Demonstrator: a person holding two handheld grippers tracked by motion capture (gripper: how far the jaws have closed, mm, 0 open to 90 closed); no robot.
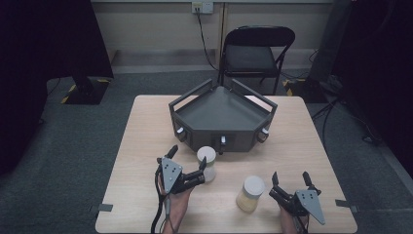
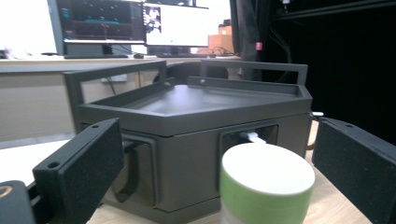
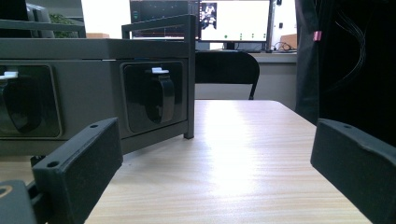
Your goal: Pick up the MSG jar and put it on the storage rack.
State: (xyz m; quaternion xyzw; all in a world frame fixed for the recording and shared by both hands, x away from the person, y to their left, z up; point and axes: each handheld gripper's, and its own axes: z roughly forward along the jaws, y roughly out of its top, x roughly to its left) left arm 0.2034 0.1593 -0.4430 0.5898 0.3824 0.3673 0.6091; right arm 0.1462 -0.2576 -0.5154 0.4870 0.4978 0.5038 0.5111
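The white-lidded jar (image 1: 207, 162) stands just before the grey tray unit (image 1: 221, 114), between the left gripper's (image 1: 186, 165) spread jaws, ungripped. It looks light, rigid and smooth; grip its body below the lid. The right gripper (image 1: 290, 181) rests agape, empty, beside another jar (image 1: 251, 193).
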